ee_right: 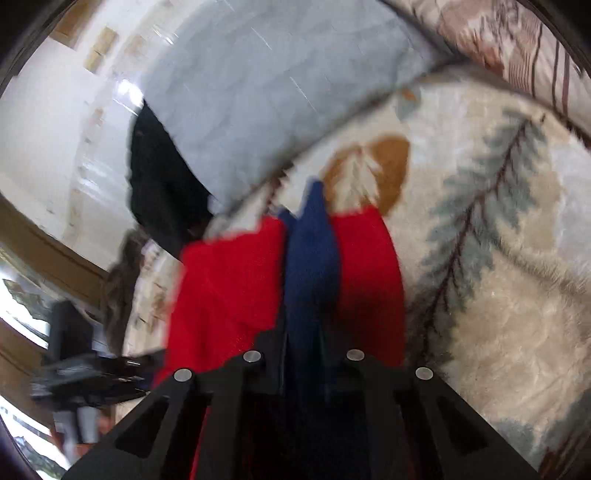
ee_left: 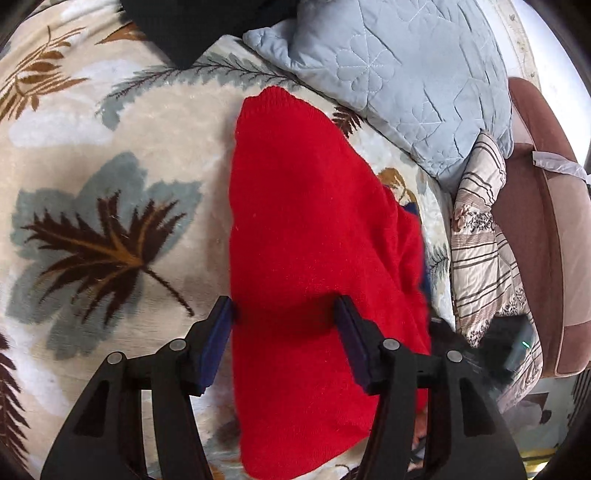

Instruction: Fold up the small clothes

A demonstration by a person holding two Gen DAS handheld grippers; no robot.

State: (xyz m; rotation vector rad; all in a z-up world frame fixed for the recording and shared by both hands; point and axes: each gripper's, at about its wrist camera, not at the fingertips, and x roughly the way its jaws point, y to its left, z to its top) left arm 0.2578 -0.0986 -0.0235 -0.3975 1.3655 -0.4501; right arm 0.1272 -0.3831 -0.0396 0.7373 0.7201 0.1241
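A small red knit sweater [ee_left: 306, 236] with navy blue trim lies on a leaf-patterned blanket [ee_left: 110, 147]. My left gripper [ee_left: 284, 317] is open, its jaws standing wide over the sweater's near part, holding nothing. In the blurred right wrist view, my right gripper [ee_right: 304, 332] is shut on the sweater's navy blue part [ee_right: 310, 251], with red fabric [ee_right: 229, 280] hanging on both sides. Its fingertips are hidden by the cloth.
A light blue quilted pillow [ee_left: 399, 70] lies beyond the sweater. A striped quilt [ee_left: 484, 229] and a brown chair [ee_left: 546, 221] are at the right. A black garment [ee_left: 192, 26] lies at the far edge. The pillow [ee_right: 258, 92] also shows in the right wrist view.
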